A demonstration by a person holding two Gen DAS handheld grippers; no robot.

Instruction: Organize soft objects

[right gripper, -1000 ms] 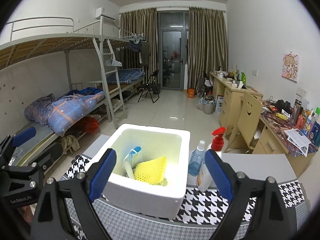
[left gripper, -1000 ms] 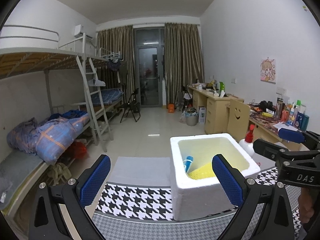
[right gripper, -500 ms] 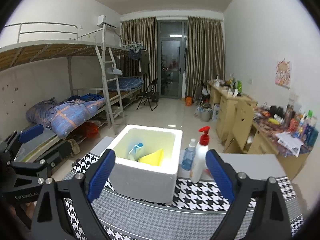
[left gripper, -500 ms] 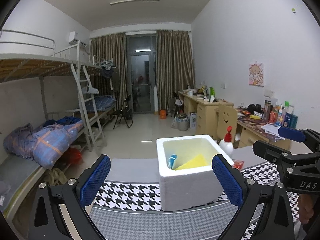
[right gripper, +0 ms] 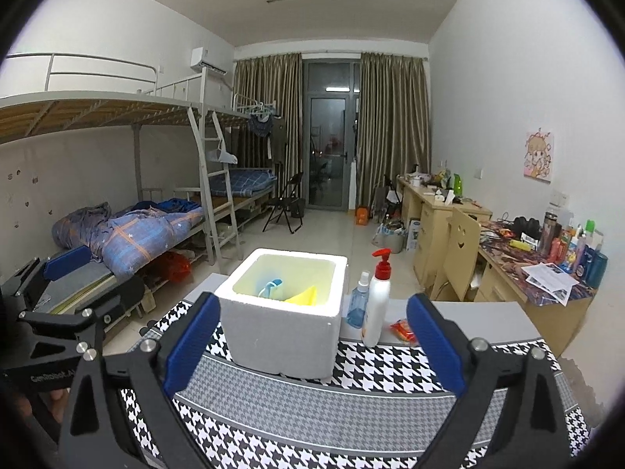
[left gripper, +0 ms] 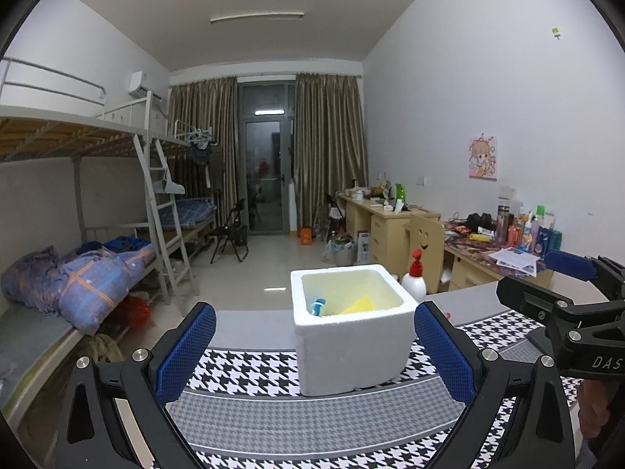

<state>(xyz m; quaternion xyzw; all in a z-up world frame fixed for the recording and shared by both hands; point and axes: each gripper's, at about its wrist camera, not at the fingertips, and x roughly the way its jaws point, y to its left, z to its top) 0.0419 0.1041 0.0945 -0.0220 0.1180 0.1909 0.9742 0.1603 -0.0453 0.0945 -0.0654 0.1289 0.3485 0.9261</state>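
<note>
a: fingers? 
b: left gripper (left gripper: 314, 349) spread wide, empty; right gripper (right gripper: 312, 346) opening, empty.
a: soft objects?
b: yellow sponge (right gripper: 304, 296) in foam box (right gripper: 287, 336), beyond the fingertips.

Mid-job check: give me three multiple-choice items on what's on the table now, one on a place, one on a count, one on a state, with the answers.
1. Where does the pump bottle stand in the right wrist view?
A. inside the foam box
B. right of the foam box, beside the spray bottle
C. on the floor

2. How many bottles stand next to the box?
A. two
B. four
C. none

3. What state are the right tongs in?
A. shut on the box
B. shut on a bottle
C. open, nothing between the pads

Answers:
1 B, it stands on the table by the box's right wall.
2 A, only the pump bottle and the spray bottle are there.
3 C, the pads stand wide, still opening, clear of the box.
</note>
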